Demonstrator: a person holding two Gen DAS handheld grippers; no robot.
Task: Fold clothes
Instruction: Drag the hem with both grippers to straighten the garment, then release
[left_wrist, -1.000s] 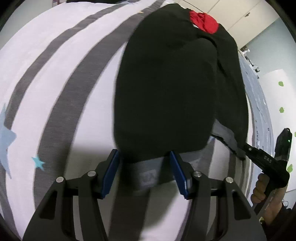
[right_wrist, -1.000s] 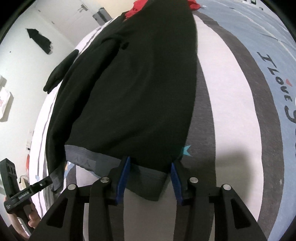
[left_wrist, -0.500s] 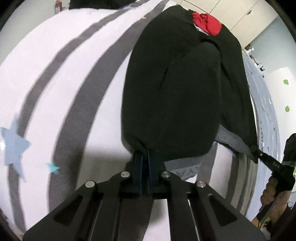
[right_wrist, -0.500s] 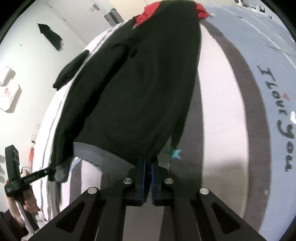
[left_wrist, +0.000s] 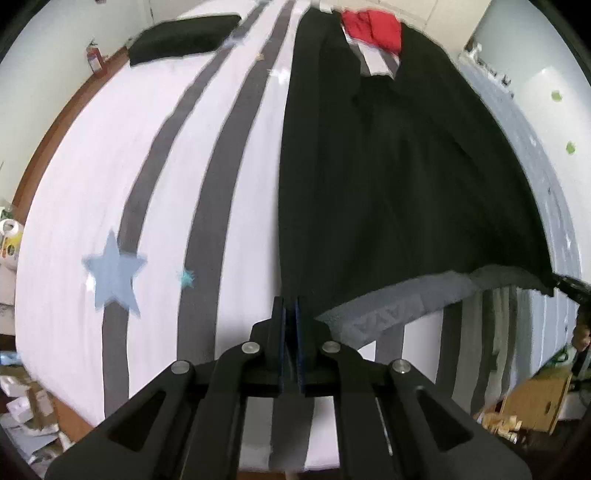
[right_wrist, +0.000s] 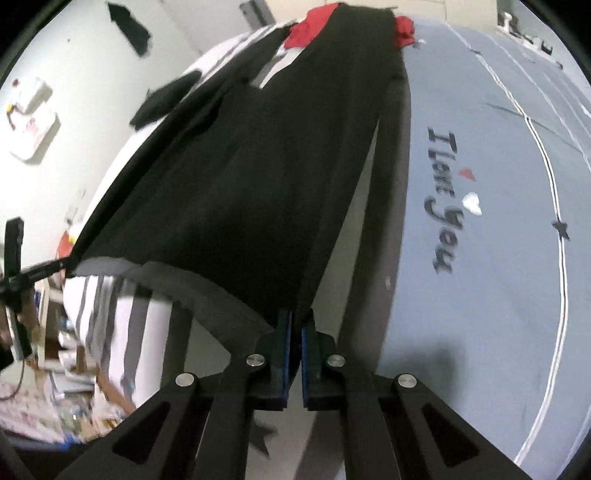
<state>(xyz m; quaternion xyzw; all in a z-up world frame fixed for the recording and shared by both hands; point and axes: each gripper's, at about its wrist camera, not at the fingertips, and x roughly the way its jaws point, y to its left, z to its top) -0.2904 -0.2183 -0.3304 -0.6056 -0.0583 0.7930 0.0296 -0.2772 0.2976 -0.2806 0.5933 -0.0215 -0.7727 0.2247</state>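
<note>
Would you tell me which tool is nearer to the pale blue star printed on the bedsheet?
Left. The left tool grips the black garment's hem just beside the star; the right tool holds the opposite hem corner.

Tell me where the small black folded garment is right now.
In the left wrist view the small black folded garment lies at the far upper-left corner of the striped bed, left of the black sweater and apart from it.

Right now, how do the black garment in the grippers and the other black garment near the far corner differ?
The black garment is spread long, its hem lifted; the folded black garment lies compact and flat. The left gripper and right gripper pinch the first; the second is untouched. Both are black, on the striped bed.
</note>
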